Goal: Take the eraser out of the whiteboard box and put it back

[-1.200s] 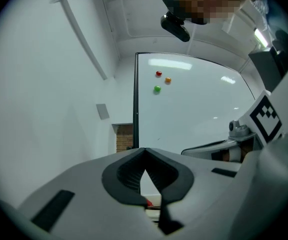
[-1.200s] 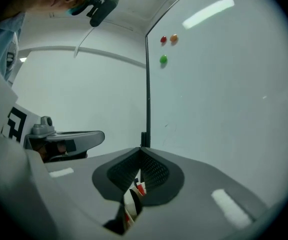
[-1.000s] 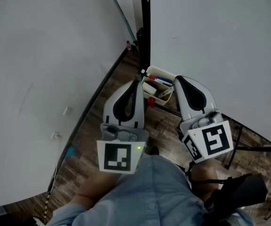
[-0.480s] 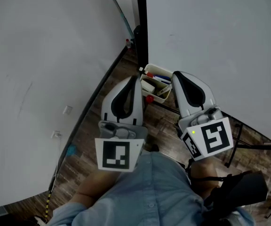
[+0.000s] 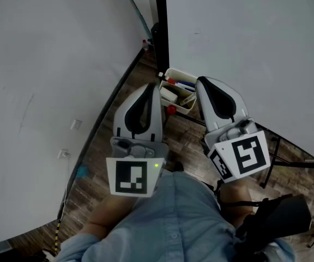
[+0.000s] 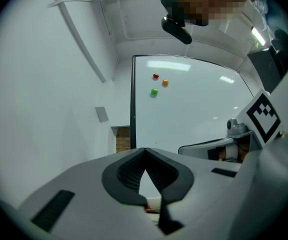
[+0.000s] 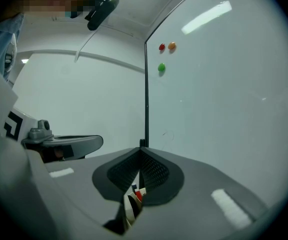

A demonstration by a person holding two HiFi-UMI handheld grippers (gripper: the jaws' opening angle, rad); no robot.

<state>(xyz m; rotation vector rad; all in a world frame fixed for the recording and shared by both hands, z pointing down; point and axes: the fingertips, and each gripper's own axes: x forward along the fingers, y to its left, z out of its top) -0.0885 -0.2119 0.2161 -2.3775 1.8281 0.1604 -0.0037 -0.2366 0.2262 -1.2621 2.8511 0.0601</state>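
The white whiteboard box (image 5: 187, 105) hangs at the whiteboard's lower left corner, with markers (image 5: 182, 84) and a white block that looks like the eraser (image 5: 168, 95) inside. My left gripper (image 5: 156, 87) is shut and empty, its tip over the box's left end. My right gripper (image 5: 198, 81) is also shut and empty, at the box's right end. In the left gripper view the left gripper (image 6: 144, 149) has its tips together. In the right gripper view the right gripper (image 7: 140, 149) has its tips meeting, and marker ends (image 7: 135, 196) show through the gap below.
The whiteboard (image 5: 244, 42) fills the right side, with a black frame post (image 5: 160, 26) on its left edge. Red (image 6: 156, 76), orange (image 6: 165, 82) and green (image 6: 154, 91) magnets stick to it. A white wall (image 5: 48, 81) stands to the left above a wooden floor (image 5: 100, 173).
The head view has drifted a little, so everything sits slightly higher and further left. Both grippers keep their places beside the box and stay shut.
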